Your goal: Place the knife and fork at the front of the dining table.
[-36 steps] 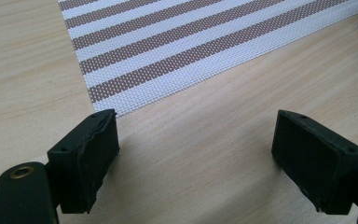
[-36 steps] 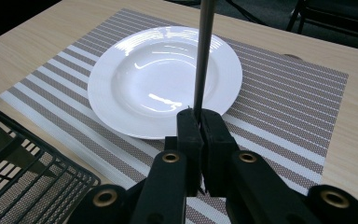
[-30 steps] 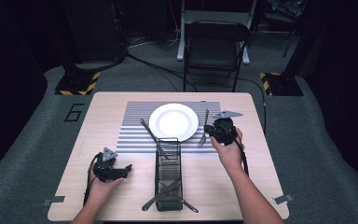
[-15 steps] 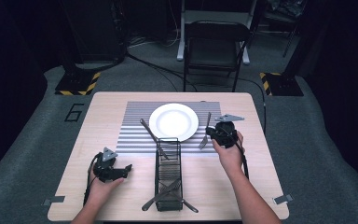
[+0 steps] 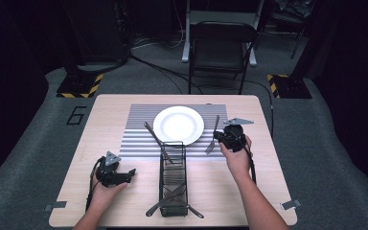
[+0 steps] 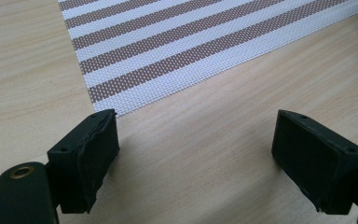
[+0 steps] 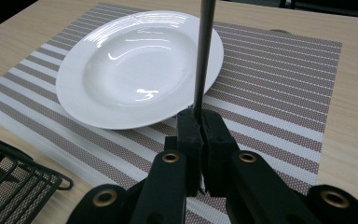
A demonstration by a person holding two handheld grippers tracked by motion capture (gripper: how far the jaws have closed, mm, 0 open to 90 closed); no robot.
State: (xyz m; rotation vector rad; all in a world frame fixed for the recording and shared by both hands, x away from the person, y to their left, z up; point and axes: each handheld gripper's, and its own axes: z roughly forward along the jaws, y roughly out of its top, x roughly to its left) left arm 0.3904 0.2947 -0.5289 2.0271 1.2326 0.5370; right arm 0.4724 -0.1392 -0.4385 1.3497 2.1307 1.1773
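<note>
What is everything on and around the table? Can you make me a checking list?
Surface: wooden table with a striped placemat on it.
Job's things: fork beside the white plate, right of it; wire basket holds more cutlery; one utensil leans out of the basket toward the plate.
Clutter: nothing seen.
Grippers: right gripper has its jaws shut on the fork's handle; left gripper has its jaws wide open over bare wood, holding nothing.
Cables: one trails from each gripper; more run across the floor behind the table.
Surroundings: folding chair, dark floor, number 6 marked on it.
</note>
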